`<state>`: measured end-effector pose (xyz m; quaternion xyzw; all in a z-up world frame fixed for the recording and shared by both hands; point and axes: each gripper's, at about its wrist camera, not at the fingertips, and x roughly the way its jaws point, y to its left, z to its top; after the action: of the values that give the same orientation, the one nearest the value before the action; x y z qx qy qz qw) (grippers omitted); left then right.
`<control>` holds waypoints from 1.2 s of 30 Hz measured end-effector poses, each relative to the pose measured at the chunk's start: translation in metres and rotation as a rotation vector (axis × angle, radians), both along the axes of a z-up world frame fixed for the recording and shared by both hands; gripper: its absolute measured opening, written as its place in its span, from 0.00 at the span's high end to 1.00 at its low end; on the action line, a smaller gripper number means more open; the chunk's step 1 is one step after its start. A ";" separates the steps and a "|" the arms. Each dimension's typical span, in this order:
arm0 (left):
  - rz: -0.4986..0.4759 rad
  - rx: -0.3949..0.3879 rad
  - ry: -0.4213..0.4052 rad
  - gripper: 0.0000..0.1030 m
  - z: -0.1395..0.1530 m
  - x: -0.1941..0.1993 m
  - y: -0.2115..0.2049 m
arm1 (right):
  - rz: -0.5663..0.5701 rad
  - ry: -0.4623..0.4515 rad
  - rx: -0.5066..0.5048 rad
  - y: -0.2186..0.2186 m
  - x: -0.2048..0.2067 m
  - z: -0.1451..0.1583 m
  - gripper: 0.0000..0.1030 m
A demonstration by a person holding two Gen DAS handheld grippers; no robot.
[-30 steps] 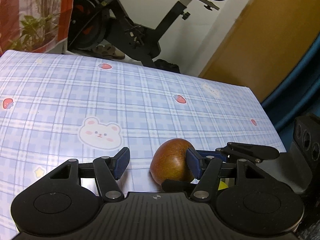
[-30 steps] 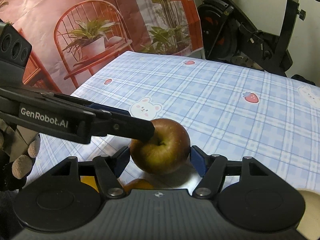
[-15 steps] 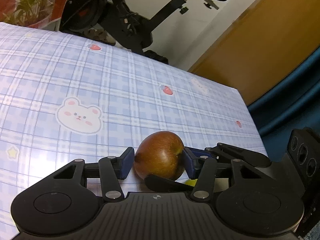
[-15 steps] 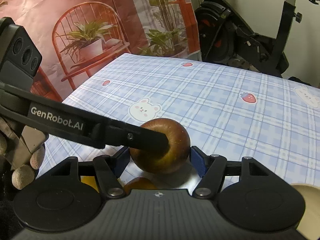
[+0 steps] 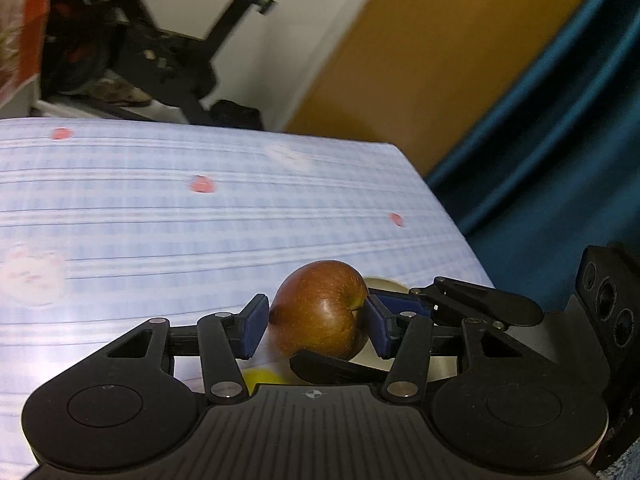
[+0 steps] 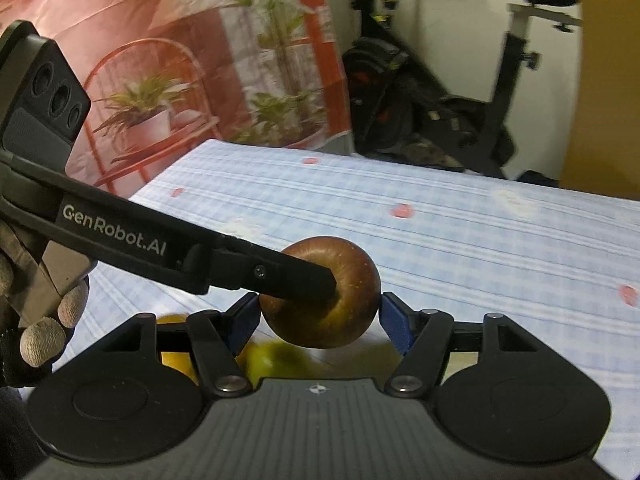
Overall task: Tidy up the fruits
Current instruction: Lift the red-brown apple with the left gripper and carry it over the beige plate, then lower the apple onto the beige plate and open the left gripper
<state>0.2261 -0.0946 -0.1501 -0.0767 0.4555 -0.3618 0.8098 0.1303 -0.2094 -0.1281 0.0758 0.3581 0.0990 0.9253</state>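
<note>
Round red-brown apple above the blue plaid tabletop, clamped between both the left hand-held gripper and right hand-held gripper, yellow-green fruit below, cream bowl rim behind, gloved hand at left.

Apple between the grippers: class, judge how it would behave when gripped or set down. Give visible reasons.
The apple looks rigid: no denting shows where the right gripper pinches it. Round and glossy, it could slip between flat pads, and would probably roll if released on the tablecloth.
</note>
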 end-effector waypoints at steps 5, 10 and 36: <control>-0.059 0.020 0.018 0.46 -0.011 -0.010 -0.040 | -0.076 0.022 0.000 -0.030 -0.025 -0.002 0.34; -0.062 0.033 0.056 0.46 -0.027 -0.014 -0.056 | -0.116 0.055 0.005 -0.047 -0.039 -0.012 0.34; 0.057 0.133 -0.067 0.45 -0.011 -0.025 -0.013 | -0.125 0.028 -0.047 -0.025 -0.027 -0.018 0.29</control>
<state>0.2009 -0.1079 -0.1611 -0.0234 0.4489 -0.3101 0.8378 0.1037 -0.2346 -0.1461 0.0777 0.3679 0.0314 0.9261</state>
